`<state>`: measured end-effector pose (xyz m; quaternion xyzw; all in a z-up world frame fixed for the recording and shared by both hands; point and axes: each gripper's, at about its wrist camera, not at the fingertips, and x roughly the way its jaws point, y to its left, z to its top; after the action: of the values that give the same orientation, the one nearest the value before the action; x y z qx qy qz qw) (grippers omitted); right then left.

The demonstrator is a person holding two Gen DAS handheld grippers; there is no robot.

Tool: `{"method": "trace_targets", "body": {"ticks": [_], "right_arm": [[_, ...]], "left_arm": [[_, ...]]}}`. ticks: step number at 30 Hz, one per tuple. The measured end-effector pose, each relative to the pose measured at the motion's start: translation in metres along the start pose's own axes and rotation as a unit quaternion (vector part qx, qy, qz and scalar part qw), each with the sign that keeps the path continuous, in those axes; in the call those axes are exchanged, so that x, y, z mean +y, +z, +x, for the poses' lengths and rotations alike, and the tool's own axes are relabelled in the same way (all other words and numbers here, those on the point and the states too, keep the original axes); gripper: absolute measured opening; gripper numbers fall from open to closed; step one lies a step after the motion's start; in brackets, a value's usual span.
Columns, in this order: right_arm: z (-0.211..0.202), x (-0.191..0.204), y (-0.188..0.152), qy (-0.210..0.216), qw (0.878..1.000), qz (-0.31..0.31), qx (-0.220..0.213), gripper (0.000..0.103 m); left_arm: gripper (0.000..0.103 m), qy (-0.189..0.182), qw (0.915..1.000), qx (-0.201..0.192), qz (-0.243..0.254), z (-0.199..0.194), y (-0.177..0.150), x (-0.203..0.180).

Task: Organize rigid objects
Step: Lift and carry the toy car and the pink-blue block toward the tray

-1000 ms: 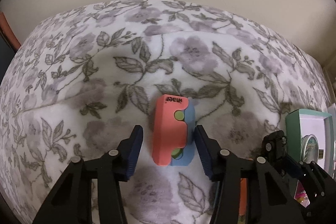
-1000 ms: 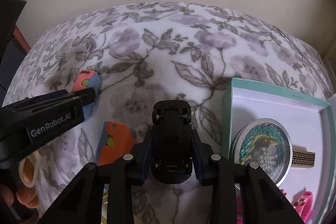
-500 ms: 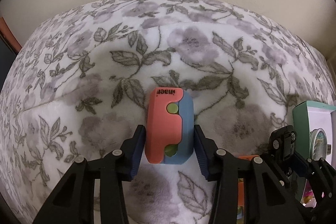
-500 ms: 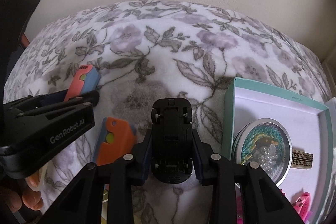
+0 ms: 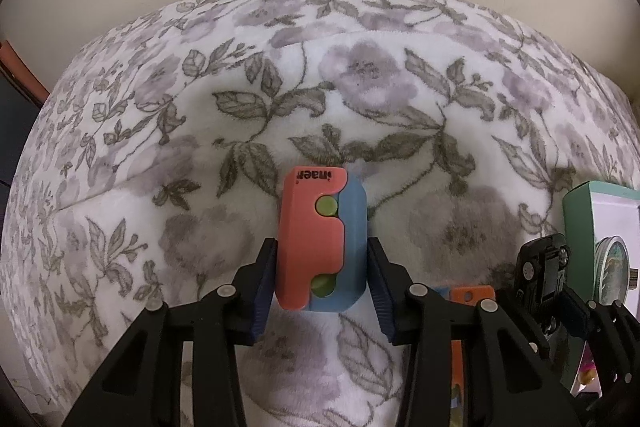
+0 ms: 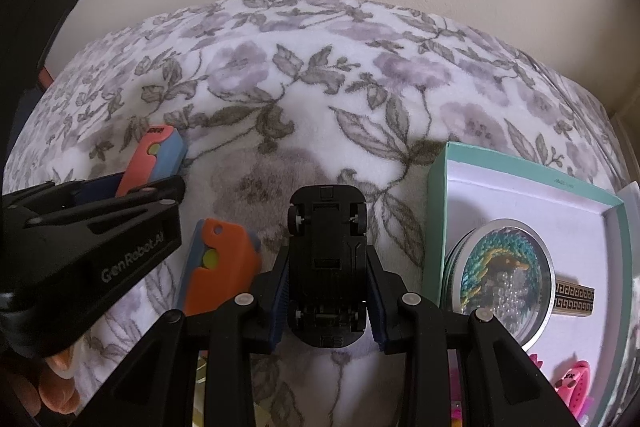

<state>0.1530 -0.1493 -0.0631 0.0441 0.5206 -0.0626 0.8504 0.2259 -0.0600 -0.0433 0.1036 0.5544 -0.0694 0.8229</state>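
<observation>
Both your tongs are loaded, above the plush floral blanket (image 5: 360, 75).

Your left gripper (image 5: 321, 281) has just been closing and now pinches the boxy pink-and-blue toy (image 5: 320, 239), apparently lifted, ready to move. Your right gripper (image 6: 327, 293) clamps the hard black toy car (image 6: 326, 267), belly up, beside the teal box (image 6: 436, 211) holding a glassy round tin (image 6: 500, 275).

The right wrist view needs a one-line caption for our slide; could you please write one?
Right hand-held gripper clamps an upturned black toy car over a floral blanket, beside a teal box.
</observation>
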Motion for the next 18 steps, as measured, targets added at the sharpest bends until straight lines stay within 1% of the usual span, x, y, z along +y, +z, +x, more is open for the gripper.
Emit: {"method": "trace_targets", "body": {"ticks": [9, 14, 18], "right_arm": [[-0.002, -0.003, -0.003, 0.015, 1.0, 0.005, -0.004, 0.035], [-0.008, -0.008, -0.004, 0.057, 0.998, 0.024, -0.002, 0.035], [-0.018, -0.007, -0.002, 0.065, 0.998, 0.024, -0.011, 0.035]], "left_arm": [[0.045, -0.001, 0.9997, 0.015, -0.017, 0.0, -0.001, 0.003], [0.045, -0.005, 0.9988, 0.022, -0.043, -0.002, 0.0, 0.009], [0.044, -0.001, 0.9979, 0.014, -0.064, -0.01, 0.003, 0.022]]}}
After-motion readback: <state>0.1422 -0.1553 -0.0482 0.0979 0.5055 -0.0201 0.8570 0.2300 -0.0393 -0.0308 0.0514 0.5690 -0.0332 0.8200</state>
